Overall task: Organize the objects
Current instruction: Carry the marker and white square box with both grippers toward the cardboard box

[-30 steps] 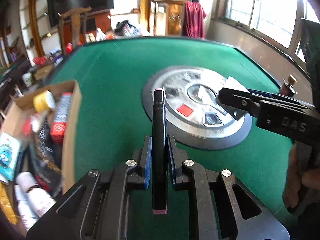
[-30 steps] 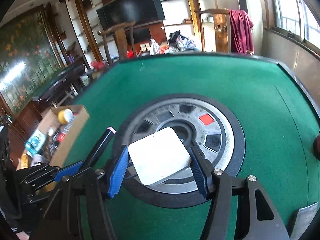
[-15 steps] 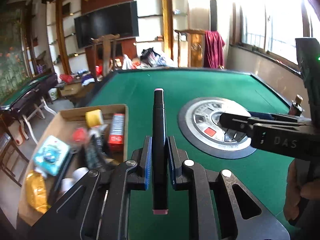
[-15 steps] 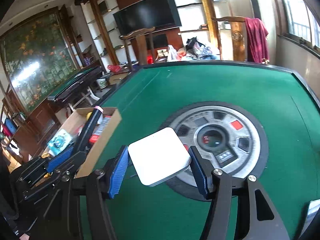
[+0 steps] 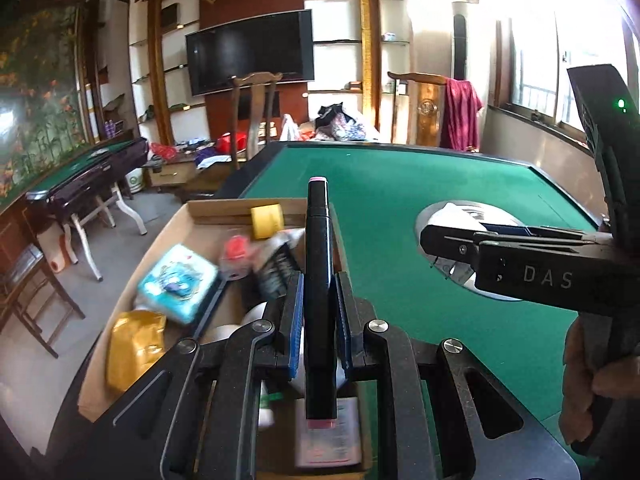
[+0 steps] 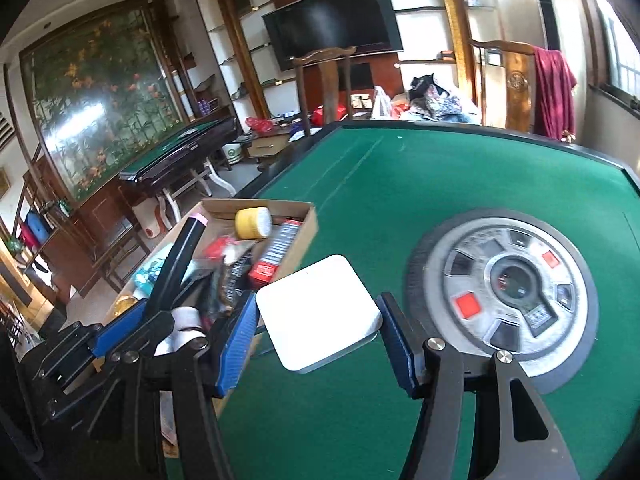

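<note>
Holding a black marker [image 5: 318,280] upright, left gripper [image 5: 318,312] clamped on its middle, above the cardboard box [image 5: 208,206] at the green bench's [image 5: 400,200] 9 o'clock edge | right gripper [image 6: 316,328] closed on white square case [image 6: 318,312], box at its 10 o'clock, round centre panel [image 6: 504,288] at 2 o'clock

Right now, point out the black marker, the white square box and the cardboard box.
black marker [image 5: 318,280], left wrist view, mid-barrel.
white square box [image 6: 318,310], right wrist view, top face.
cardboard box [image 6: 306,236], right wrist view, table-side wall.
</note>
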The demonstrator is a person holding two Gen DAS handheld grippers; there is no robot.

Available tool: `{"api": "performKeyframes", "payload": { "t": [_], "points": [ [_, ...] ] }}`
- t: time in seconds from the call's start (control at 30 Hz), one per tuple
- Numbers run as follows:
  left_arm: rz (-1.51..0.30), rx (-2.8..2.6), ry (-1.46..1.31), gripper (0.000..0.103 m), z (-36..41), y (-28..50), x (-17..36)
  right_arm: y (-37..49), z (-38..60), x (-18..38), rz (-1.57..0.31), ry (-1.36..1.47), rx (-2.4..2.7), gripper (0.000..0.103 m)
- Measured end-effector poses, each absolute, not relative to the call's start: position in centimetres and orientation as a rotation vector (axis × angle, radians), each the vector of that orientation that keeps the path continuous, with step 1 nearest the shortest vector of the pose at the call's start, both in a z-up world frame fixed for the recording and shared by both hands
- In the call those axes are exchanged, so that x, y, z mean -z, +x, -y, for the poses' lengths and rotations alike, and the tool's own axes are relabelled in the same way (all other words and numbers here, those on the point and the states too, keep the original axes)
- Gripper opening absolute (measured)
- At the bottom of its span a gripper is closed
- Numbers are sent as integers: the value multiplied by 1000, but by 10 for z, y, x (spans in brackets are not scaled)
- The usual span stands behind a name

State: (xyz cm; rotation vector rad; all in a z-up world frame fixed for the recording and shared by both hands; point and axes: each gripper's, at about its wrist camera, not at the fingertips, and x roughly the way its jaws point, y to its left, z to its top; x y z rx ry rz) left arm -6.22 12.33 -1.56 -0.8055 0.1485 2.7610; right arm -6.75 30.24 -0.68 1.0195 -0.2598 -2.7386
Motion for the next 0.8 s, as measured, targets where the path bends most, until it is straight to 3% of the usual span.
{"api": "performKeyframes", "payload": {
  "t": [0.4,0.8],
  "points": [
    [-44,-2824,-915,15,-64,-75,33,-108,-216,21,56,1065,2686,61],
    [5,-2791,-1016,15,-54,-92,51,-127,-180,28,-97,1045,2702,61]
  ]
}}
